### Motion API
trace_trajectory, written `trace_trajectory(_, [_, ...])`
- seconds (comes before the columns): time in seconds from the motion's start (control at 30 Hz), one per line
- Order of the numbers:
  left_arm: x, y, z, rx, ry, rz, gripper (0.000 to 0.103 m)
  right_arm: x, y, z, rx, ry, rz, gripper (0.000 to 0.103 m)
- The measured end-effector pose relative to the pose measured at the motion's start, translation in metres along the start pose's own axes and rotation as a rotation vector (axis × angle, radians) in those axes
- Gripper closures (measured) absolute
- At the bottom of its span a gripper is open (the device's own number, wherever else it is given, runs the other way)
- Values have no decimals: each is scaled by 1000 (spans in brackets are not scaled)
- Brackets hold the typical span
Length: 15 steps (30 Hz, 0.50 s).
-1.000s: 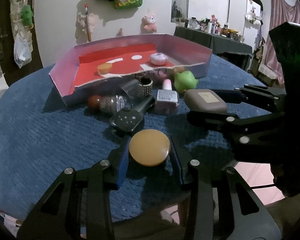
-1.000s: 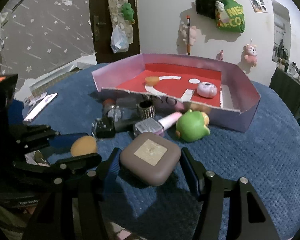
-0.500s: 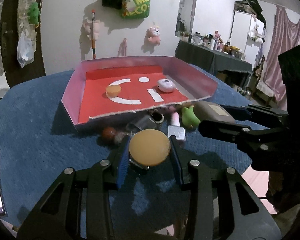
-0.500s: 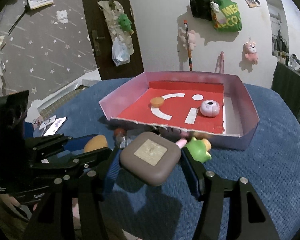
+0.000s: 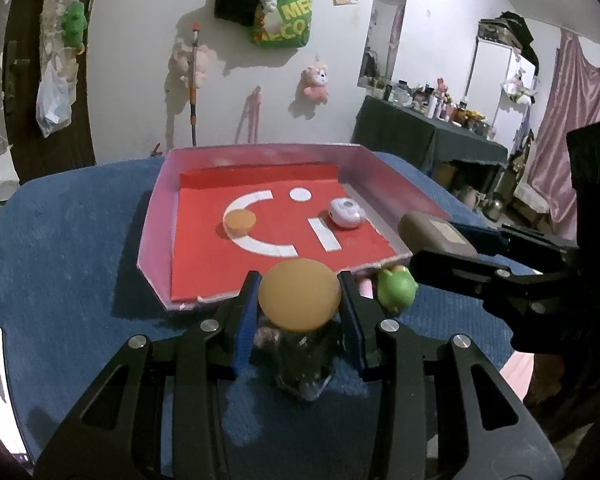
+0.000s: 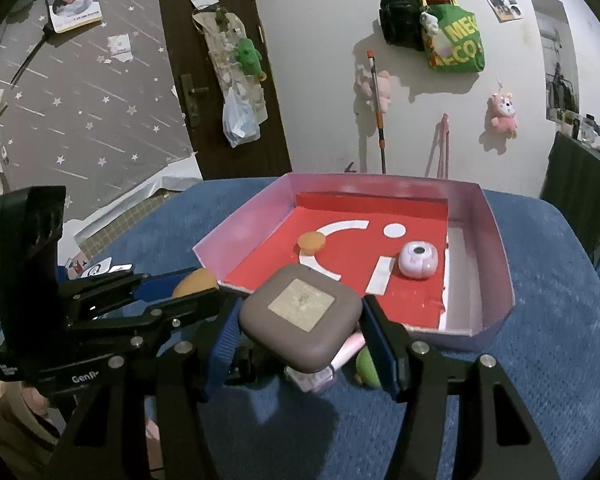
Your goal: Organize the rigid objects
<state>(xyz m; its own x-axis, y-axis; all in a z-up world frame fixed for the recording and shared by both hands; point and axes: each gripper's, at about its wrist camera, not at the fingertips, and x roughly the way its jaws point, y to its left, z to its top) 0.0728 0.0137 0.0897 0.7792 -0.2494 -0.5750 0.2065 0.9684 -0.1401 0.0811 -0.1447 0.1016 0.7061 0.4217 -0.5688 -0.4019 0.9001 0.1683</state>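
Both grippers have lifted off the blue carpeted tabletop [image 5: 68,248] toward the pink-walled red-floored cardboard tray's [image 5: 156,216] near edge, left gripper [image 5: 299,300] clamping the round flat orange disc [image 5: 299,294], right gripper [image 6: 300,326] clamping the taupe rounded-square plastic case [image 6: 300,316] (drop-off next, I'd guess).

Dim indoor light, soft shadows, strong fisheye bending, dark corners.

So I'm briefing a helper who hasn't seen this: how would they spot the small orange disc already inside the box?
Find the pink-walled box with the red floor on the blue cloth. On that floor, the small orange disc lies at the left end of the white curved stripe. Its only neighbour in the box is a pale lilac round case farther right.
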Motion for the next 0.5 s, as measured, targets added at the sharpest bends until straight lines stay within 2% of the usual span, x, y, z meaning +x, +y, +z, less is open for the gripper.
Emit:
trace_trajectory(0.23, [4,7,22,-21,-14,-7,67,10,-7,18,11,15,-12,41])
trace_trajectory(0.5, [22,19,37,-41,13,-9,67,27,-18,35,27,47,-26,41])
